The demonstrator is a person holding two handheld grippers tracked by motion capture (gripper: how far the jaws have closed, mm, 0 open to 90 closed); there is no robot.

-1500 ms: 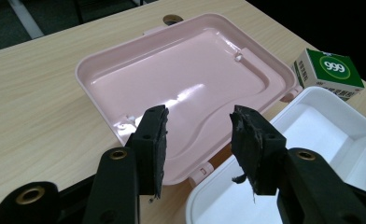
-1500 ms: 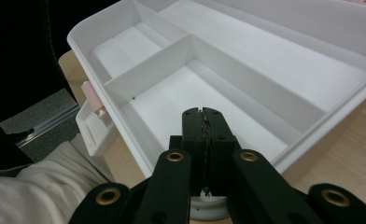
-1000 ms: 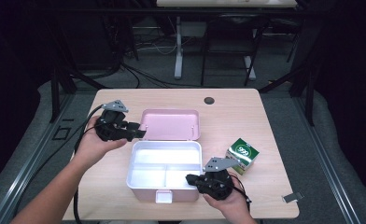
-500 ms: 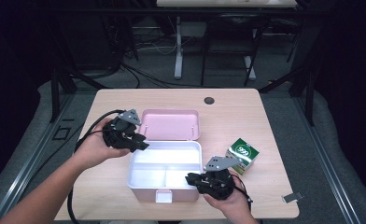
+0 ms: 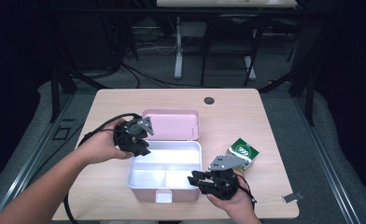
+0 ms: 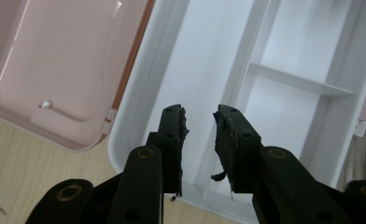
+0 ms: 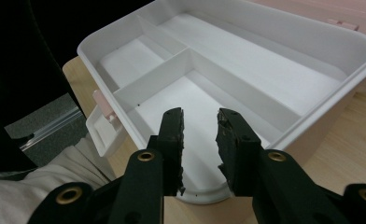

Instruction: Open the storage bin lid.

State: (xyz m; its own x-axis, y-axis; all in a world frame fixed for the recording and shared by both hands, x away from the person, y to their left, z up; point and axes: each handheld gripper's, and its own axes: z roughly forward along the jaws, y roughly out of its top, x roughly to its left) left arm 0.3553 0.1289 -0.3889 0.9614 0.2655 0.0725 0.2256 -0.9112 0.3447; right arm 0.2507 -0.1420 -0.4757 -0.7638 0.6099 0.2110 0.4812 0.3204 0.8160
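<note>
High view: green carton point(image 5: 242, 153) beside white box point(image 5: 166, 173), right tongs point(image 5: 204, 179).

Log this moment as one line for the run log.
box: open, empty | left gripper: closing, empty, over box | right gripper: opening, empty, at box rim | carton: untouched

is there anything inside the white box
No, the white box has bare compartments, and its pink lid lies open behind it.

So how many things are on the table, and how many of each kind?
White box with its pink lid open: 1
Green carton: 1
Small dark round thing at the table's far edge: 1
Small grey clip at the near right corner: 1
Black grippers, left and right, nothing between their jaws: 2
Total: 6
</note>
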